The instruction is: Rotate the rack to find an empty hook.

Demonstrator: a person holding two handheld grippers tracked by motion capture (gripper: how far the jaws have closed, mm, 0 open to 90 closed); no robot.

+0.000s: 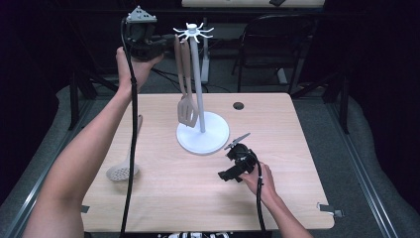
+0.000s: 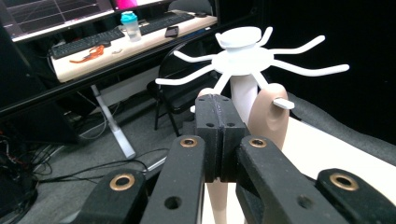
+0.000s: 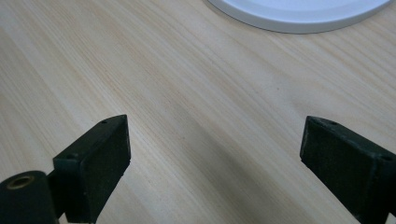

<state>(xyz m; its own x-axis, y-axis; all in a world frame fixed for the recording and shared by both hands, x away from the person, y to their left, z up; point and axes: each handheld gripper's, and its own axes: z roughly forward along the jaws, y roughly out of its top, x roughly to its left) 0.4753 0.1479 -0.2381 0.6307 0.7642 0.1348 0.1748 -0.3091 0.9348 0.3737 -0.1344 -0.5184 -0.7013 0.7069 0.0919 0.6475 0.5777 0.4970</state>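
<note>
Wooden table point(image 1: 163, 198) has loads of bare room up front. Slotted spoon point(image 1: 122, 171) lies near its left edge. My left claw point(image 1: 166, 43) is raised and clenched empty just beside the spatulas point(image 1: 185, 84) hanging on the white rack point(image 1: 199, 74). My right claw point(image 1: 224, 176), released, rests by the rack's base.

Stand base point(image 3: 299, 14) cut off at top edge; spatula point(image 2: 219, 200) handle behind jaws.
</note>
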